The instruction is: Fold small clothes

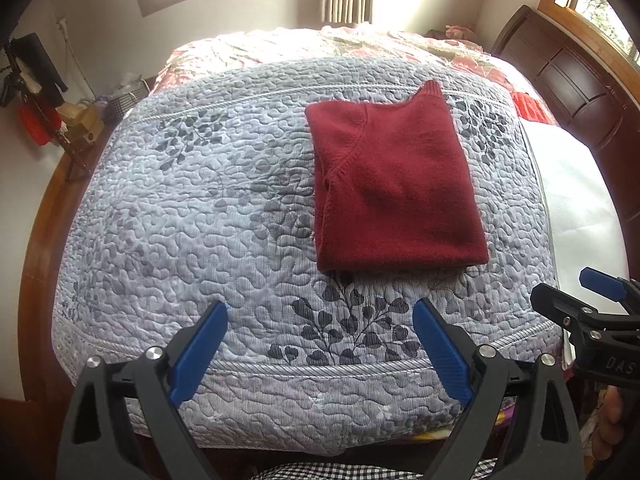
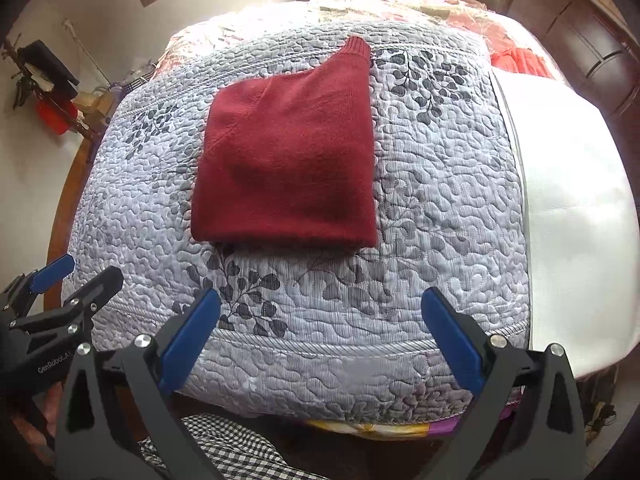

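A dark red knit sweater [image 1: 394,184] lies folded into a neat rectangle on the grey quilted bedspread [image 1: 200,208], one ribbed cuff poking out at its far corner. The right wrist view has the same sweater [image 2: 286,164] a little left of centre. My left gripper [image 1: 320,312] hangs open over the quilt's near edge, well short of the sweater, nothing between its blue pads. My right gripper [image 2: 320,300] is open too, empty, at a similar distance from the sweater. Each gripper shows at the edge of the other's view.
A white sheet [image 2: 572,184] covers the bed to the right of the quilt [image 2: 440,200]. A dark wooden headboard [image 1: 568,80] stands at the far right. Cluttered shelves [image 1: 48,104] sit by the wall on the left. Checked fabric [image 2: 224,444] shows below the grippers.
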The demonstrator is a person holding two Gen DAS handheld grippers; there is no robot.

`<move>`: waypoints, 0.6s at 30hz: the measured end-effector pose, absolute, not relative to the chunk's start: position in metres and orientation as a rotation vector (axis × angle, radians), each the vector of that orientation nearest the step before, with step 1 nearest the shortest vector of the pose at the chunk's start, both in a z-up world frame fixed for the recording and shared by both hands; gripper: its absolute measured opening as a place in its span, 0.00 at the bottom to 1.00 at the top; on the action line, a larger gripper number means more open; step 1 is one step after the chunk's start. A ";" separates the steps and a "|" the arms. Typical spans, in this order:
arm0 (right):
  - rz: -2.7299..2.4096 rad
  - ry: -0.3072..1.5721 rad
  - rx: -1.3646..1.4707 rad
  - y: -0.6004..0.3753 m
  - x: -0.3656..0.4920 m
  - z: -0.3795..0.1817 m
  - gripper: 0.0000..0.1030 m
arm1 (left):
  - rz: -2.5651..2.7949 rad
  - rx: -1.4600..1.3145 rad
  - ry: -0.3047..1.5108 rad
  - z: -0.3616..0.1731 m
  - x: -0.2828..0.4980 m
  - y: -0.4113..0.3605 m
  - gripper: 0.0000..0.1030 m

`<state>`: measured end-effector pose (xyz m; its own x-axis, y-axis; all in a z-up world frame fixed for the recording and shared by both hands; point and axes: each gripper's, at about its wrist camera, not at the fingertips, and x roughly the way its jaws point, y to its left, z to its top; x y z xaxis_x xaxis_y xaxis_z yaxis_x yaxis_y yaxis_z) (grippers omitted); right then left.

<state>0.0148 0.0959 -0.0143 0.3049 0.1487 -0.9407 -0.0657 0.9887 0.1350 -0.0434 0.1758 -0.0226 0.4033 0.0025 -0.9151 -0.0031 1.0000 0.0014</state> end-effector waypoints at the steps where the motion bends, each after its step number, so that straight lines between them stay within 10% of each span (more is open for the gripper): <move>1: 0.143 1.255 0.080 0.096 0.015 -0.014 0.97 | 0.004 -0.002 1.158 -0.023 -0.043 0.177 0.91; 18: 0.107 1.244 0.014 0.098 0.019 -0.018 0.97 | 0.032 -0.010 1.195 -0.036 -0.041 0.180 0.92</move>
<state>0.0193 0.0978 -0.0177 0.3162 0.0890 -0.9445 -0.0737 0.9949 0.0691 -0.0410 0.1803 -0.0358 0.3663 0.0196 -0.9303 -0.0302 0.9995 0.0092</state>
